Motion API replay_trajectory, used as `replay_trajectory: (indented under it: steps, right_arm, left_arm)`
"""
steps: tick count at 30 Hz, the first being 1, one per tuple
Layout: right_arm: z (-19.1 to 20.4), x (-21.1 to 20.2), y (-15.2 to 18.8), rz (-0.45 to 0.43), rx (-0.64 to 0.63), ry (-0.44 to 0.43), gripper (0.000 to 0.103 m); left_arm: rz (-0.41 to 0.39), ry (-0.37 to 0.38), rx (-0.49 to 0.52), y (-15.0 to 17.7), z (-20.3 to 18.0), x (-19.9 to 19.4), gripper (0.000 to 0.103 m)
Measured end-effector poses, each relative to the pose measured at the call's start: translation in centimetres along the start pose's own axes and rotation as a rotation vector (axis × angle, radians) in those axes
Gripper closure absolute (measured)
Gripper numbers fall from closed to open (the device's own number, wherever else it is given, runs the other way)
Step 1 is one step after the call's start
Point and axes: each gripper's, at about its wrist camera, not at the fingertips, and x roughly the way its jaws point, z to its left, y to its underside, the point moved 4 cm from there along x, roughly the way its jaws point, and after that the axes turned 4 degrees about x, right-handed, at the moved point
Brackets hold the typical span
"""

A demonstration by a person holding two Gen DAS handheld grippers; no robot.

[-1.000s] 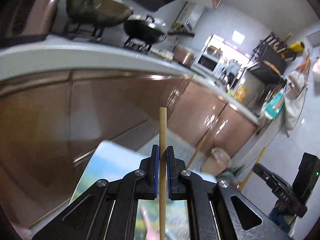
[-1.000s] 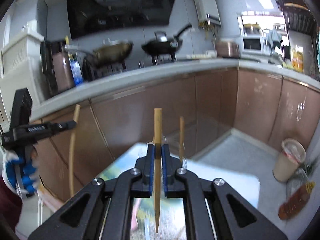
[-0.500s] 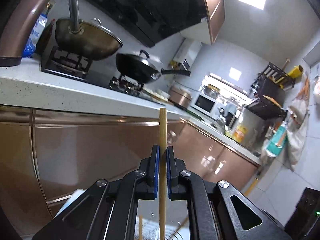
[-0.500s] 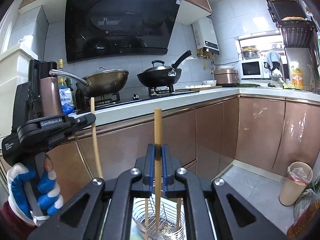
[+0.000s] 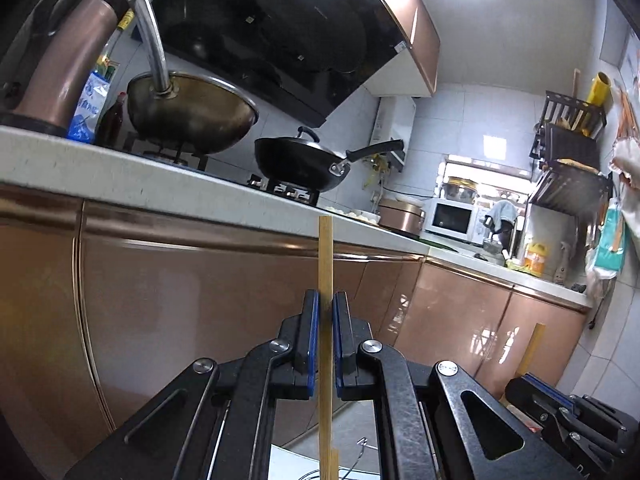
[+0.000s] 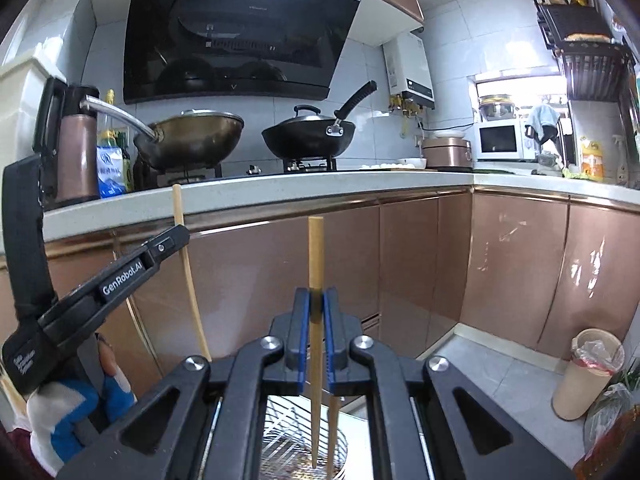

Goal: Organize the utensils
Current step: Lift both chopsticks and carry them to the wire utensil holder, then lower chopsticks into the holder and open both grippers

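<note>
My left gripper (image 5: 325, 312) is shut on a wooden chopstick (image 5: 325, 256) held upright; it also shows in the right wrist view (image 6: 182, 236) with its chopstick (image 6: 188, 276). My right gripper (image 6: 316, 308) is shut on a second wooden chopstick (image 6: 315, 256), upright, its thin tip reaching down into a wire utensil basket (image 6: 288, 436). Another chopstick (image 6: 332, 432) stands in that basket. In the left wrist view the right gripper (image 5: 532, 384) and its chopstick (image 5: 532, 348) show at the lower right, and the basket's wire rim (image 5: 360, 456) is just visible below.
Brown cabinet doors (image 6: 420, 264) and a white countertop (image 6: 320, 184) stand ahead. Two woks (image 6: 192, 140) (image 6: 308, 136) sit on the stove under a black hood (image 6: 240, 28). A paper cup (image 6: 588, 376) stands on the floor at right.
Both grippers have tilted up and levelled, so the view swung from the table to the counter and stove. The right chopstick's tip now hangs in the wire basket. Both stay shut on chopsticks.
</note>
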Motion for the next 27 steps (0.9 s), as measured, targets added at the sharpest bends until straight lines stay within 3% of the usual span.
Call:
replay_trajectory:
  steps: [9, 15, 27]
  right_arm:
    - [0.5, 1.1, 2.1, 0.015, -0.047, 0.024, 0.097]
    - [0.1, 1.4, 3.5, 0.043, -0.042, 0.03, 0.097]
    - [-0.3, 0.6, 5.0, 0.055, -0.041, 0.06, 0.096]
  left_arm:
    - [0.004, -0.078, 0.027, 3.5, -0.3, 1.6, 0.097]
    - [0.048, -0.095, 0.048, 5.7, -0.1, 1.8, 0.097]
    - [0.094, -0.115, 0.072, 6.9, 0.5, 1.5, 0.095]
